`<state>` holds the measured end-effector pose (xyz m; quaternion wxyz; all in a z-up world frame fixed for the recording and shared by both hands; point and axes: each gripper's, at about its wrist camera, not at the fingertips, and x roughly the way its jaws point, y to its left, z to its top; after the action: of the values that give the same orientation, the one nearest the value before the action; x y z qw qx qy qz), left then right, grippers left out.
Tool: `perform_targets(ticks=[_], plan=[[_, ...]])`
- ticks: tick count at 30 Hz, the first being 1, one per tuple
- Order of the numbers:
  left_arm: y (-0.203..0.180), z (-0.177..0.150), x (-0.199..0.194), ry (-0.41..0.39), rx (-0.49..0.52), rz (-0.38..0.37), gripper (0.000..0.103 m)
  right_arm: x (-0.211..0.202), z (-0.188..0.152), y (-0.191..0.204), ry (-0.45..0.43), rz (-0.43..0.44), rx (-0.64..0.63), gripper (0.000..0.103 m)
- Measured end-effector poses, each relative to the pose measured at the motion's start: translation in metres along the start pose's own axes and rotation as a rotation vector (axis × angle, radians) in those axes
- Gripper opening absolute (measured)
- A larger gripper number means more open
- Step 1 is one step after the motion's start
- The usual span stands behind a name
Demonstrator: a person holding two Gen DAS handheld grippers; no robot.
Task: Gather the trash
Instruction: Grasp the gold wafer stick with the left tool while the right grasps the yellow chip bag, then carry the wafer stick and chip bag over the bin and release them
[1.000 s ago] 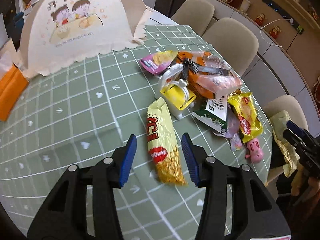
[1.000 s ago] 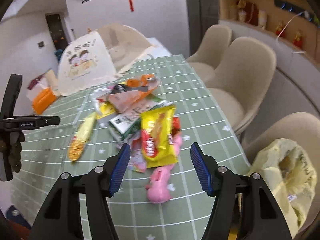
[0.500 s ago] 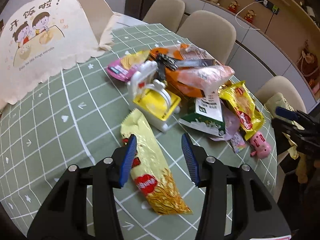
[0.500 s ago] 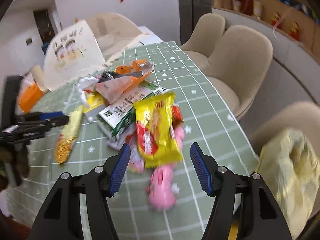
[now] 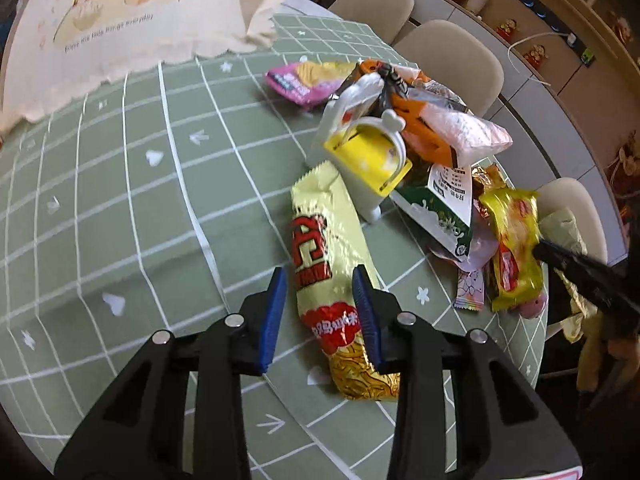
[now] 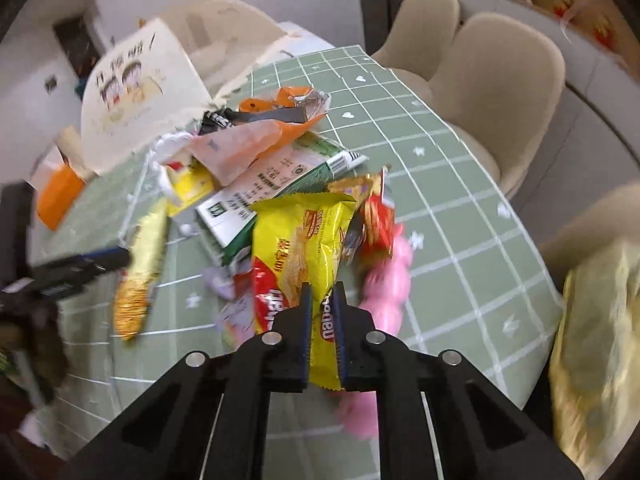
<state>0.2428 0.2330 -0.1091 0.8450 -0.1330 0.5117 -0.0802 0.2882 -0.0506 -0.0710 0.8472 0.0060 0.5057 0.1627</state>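
Left gripper (image 5: 320,312), lower centre, jaws closing around long gold wrapper (image 5: 332,264) on green table (image 5: 120,200), pads not pressing. Right gripper (image 6: 322,316), lower centre, jaws closing, pinching yellow snack packet (image 6: 296,248) beside trash pile (image 6: 276,160).

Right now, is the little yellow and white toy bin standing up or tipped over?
Tipped over. The toy bin lies on its side on the green tablecloth, its small feet sticking out sideways, leaning against the wrapper pile.
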Motion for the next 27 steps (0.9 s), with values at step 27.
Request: perform_targets(ticks=[27], plan=[[-0.036,0.016,-0.028,0.017,0.016,-0.075,0.012,-0.059,-0.038,0.012,-0.090,0.014,0.027,0.011]])
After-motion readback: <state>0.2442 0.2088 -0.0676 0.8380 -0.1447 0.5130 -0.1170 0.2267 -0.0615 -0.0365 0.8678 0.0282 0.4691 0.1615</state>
